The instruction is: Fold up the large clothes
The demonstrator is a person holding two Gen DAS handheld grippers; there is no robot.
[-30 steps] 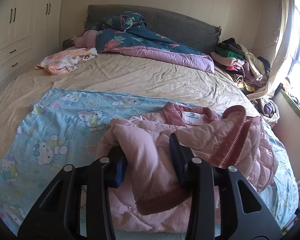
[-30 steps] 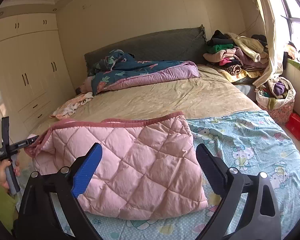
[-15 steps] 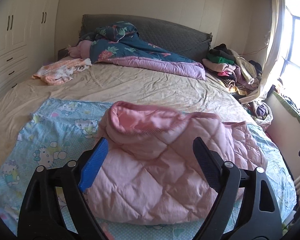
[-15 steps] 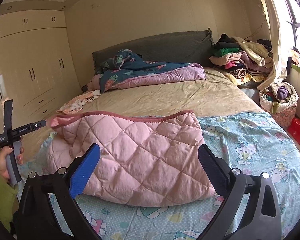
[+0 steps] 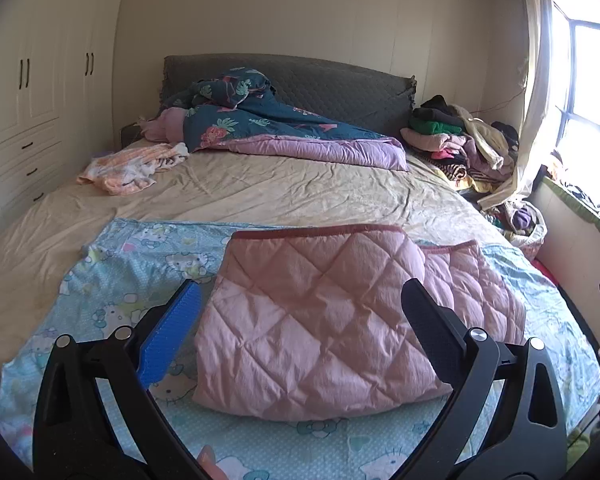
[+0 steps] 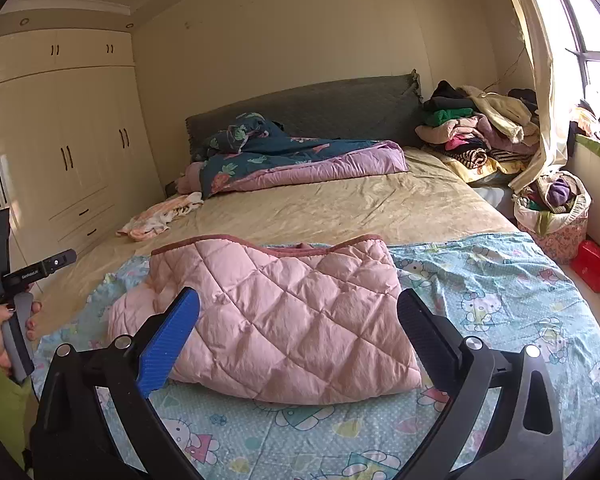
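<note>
We see white lettering on the left gripper [image 6: 32, 276] body, too small to read; no other text.

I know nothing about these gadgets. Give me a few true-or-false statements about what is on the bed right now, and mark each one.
1. The pink quilted jacket lies folded on the light blue cartoon-print sheet. True.
2. The left gripper is clamped on the jacket. False: its jaws have just been opening and stand wide, pressing on nothing.
3. The right gripper is open. True.
4. The dark floral duvet covers the jacket. False: it lies bunched by the grey headboard, far from it.
5. A heap of clothes sits at the bed's window-side corner. True.
</note>
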